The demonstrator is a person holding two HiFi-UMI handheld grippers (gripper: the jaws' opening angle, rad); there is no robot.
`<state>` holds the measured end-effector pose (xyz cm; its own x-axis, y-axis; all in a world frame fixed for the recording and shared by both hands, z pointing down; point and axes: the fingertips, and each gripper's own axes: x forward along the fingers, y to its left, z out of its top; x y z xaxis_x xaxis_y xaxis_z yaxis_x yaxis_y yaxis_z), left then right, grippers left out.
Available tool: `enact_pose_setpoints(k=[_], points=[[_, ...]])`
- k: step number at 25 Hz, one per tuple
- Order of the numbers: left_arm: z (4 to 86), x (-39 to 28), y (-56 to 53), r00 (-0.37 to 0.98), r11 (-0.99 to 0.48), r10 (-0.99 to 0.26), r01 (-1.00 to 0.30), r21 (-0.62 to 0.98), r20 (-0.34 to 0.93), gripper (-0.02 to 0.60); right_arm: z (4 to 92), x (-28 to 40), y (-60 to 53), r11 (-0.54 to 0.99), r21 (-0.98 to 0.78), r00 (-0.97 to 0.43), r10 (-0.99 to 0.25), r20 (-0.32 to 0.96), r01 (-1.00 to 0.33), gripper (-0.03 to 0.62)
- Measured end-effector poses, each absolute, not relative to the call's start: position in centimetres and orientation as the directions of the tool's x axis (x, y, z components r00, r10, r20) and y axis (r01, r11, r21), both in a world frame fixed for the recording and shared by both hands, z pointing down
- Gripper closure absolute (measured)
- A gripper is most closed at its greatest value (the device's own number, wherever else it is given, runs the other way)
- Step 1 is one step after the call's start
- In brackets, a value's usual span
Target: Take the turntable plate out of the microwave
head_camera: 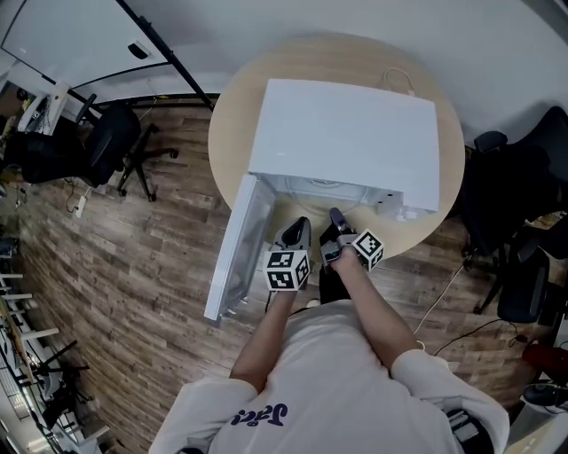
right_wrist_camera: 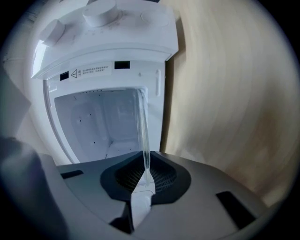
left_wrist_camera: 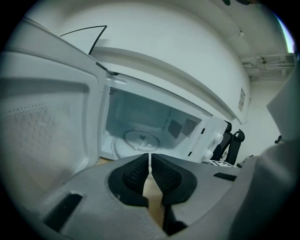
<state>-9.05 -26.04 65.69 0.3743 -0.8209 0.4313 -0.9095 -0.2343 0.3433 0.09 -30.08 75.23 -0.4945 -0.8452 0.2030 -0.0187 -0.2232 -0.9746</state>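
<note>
A white microwave [head_camera: 346, 133] stands on a round wooden table [head_camera: 229, 115], its door [head_camera: 235, 253] swung open to the left. In the left gripper view the glass turntable plate [left_wrist_camera: 140, 139] lies flat on the cavity floor. My right gripper [right_wrist_camera: 146, 172] is at the cavity mouth, shut on the plate's near rim [right_wrist_camera: 143, 126], which shows edge-on as a thin clear strip between the pads. My left gripper [left_wrist_camera: 150, 169] hangs just outside the opening beside the door, jaws shut with nothing between them. In the head view both grippers, left [head_camera: 297, 232] and right [head_camera: 335, 217], sit side by side at the opening.
The control panel with knobs [right_wrist_camera: 101, 11] is beside the cavity opening. A white cable [head_camera: 399, 82] lies on the table behind the microwave. Office chairs stand at the left [head_camera: 111, 146] and right [head_camera: 524, 266] on the wooden floor.
</note>
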Motion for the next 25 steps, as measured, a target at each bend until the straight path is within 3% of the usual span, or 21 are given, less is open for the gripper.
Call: enact_pose_setpoints(k=[8,10,12,15,20,25], points=[[69.8,-9.8,-25.0,0.424,-0.165,-0.776,-0.851,0.499,0.467,0.546,75.4,0.4,-27.9,-0.224,-0.974,-0.513,-0.832,0.209,-0.033,0.551],[70.8,-9.6,-24.9,0.459,-0.131,-0.76,-0.802,0.583,0.46,0.429,75.4,0.5,-27.5,-0.231,-0.972,-0.517,-0.828,0.217,-0.039,0.551],[71.9,-9.5,-24.7,0.48,-0.074,-0.754,-0.741,0.667,0.449,0.387,75.4,0.6,-27.1,-0.229,-0.973,-0.522,-0.825,0.216,-0.041,0.551],[73.2,-9.4,-24.8,0.507,0.002,-0.767,-0.612,0.791,0.393,0.365,75.0,0.6,-26.8,-0.213,-0.976,-0.53,-0.823,0.203,-0.042,0.551],[73.6,-9.7,-26.7,0.5,0.083,-0.852,-0.168,0.982,0.157,0.334,74.7,0.8,-26.3,-0.208,-0.976,-0.544,-0.812,0.211,-0.067,0.551],[74.3,-8.8,-28.5,0.536,0.057,-0.837,-0.122,0.991,0.114,0.334,74.7,0.7,-25.5,-0.204,-0.977,-0.56,-0.804,0.198,-0.053,0.553]])
